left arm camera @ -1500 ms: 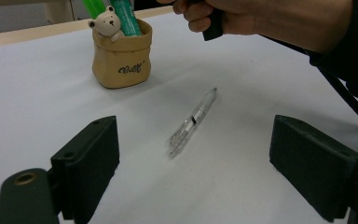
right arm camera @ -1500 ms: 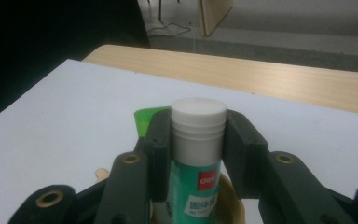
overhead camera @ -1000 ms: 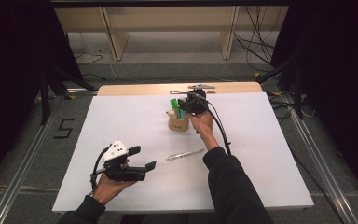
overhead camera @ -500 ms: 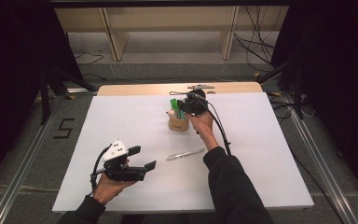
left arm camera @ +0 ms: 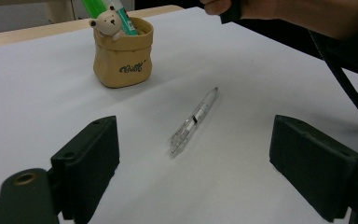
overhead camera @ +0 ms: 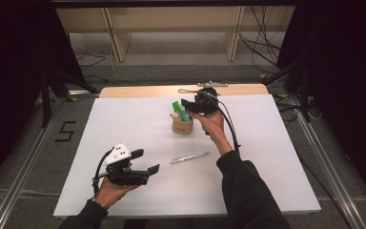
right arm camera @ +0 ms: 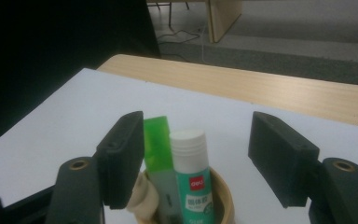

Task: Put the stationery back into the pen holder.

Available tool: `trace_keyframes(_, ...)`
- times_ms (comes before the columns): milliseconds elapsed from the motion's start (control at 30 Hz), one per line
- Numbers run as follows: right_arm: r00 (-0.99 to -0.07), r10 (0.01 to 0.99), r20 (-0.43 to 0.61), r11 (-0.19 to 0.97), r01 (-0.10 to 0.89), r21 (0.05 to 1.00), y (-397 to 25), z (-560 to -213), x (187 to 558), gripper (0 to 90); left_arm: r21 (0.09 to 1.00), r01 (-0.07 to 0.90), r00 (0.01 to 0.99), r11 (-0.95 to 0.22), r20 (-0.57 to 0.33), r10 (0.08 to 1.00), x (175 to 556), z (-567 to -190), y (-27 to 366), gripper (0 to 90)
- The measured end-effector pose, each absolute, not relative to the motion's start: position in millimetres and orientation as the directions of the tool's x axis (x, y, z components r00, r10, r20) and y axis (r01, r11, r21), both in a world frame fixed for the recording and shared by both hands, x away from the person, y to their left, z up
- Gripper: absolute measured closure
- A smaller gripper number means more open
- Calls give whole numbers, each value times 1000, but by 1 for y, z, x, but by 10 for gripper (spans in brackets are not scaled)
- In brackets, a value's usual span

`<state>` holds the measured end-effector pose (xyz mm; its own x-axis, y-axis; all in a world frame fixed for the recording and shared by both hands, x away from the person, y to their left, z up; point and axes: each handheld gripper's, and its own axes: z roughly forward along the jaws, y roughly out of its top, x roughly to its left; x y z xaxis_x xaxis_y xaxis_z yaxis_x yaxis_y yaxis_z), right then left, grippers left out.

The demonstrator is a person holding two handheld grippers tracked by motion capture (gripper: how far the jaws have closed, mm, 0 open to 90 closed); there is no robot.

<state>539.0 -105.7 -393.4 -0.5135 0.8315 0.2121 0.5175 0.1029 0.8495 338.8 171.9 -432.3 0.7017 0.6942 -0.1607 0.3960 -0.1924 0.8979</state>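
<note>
With the right gripper (right arm camera: 196, 154) held wide open over the glue stick (right arm camera: 192, 179) standing in the bear pen pot (overhead camera: 182, 125) at centre frame, a careless closure risked catching the adjacent green marker (right arm camera: 158, 158) and tipping the pot, while the left gripper (left arm camera: 193, 177) waited, also wide, before the clear pen (left arm camera: 193, 122).

- A recording lab or studio, not a home.
- Black curtains (overhead camera: 9, 71) hang dark at the left and right of the frame.
- Metal rails (overhead camera: 19, 171) run along the floor on both sides of the white tabletop (overhead camera: 138, 129).
- Loose cables (overhead camera: 262, 43) lie on the grey floor at upper right.
- A taped "5" (overhead camera: 66, 131) marks the floor at left.
- Plain wooden furniture legs (overhead camera: 116, 38) stand at the top.
</note>
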Motion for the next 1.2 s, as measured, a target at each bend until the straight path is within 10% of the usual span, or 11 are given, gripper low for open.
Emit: trace_keyframes(1200, -664, 726, 177, 182, 434, 883, -188, -379, 430, 276, 814, 430, 746, -391, -76, 662, 364, -433, 135, 154)
